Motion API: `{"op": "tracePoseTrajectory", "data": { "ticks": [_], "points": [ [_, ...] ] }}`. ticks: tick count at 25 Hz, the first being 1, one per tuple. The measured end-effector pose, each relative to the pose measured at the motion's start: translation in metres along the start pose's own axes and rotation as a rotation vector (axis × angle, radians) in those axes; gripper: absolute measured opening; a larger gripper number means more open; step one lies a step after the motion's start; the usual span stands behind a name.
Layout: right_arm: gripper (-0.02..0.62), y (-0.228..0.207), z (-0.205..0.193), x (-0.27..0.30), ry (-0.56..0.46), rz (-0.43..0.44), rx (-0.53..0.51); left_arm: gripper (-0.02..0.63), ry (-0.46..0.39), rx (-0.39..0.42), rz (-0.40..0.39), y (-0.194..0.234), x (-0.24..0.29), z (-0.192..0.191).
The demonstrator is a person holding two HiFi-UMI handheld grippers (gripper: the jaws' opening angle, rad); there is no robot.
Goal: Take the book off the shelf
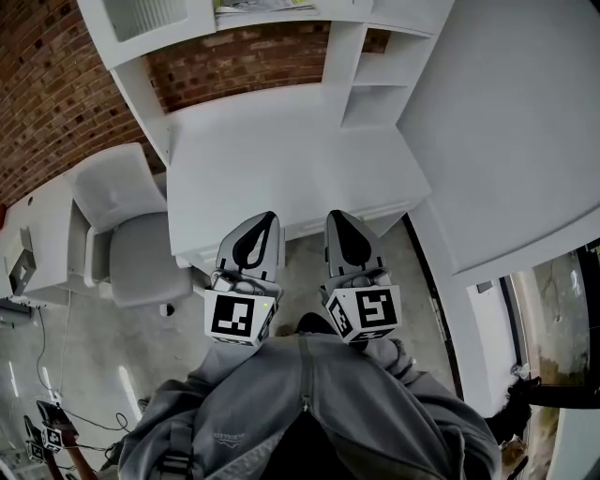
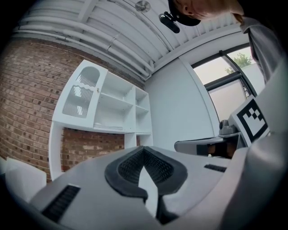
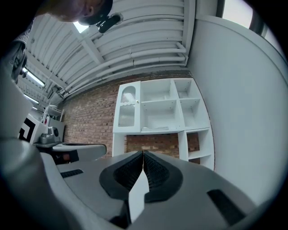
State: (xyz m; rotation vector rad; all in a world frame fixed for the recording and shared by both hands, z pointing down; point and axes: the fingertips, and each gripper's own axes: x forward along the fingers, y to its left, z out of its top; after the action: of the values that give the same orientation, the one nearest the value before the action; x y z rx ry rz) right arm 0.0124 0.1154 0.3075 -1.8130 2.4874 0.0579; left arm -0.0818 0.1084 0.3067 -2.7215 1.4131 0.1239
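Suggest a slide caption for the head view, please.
Left gripper and right gripper, both shut and empty, before the white desk; book lies on the shelf.

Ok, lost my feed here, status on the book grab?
Left gripper shut, empty. Right gripper shut, empty. Book flat on shelf, untouched. Desk stands between grippers and shelf.

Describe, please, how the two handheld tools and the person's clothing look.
Both the left tool and right tool are light grey shells tapering to black ribbed pads, each with a white cube carrying black square markers. The person wears a grey zipped jacket.
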Motion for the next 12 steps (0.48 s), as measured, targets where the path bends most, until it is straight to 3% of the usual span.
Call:
{"op": "tracePoseTrajectory", "data": {
  "ticks": [8,12],
  "points": [
    [0.028,-0.005,0.009,0.028,-0.026,-0.009,-0.021,0.006,-0.004,0.048,0.013,0.023,0.017,0.008],
    [0.028,-0.008,0.013,0.045,-0.041,-0.001,-0.030,0.006,-0.005,0.035,0.029,0.036,0.030,0.012]
  ]
}}
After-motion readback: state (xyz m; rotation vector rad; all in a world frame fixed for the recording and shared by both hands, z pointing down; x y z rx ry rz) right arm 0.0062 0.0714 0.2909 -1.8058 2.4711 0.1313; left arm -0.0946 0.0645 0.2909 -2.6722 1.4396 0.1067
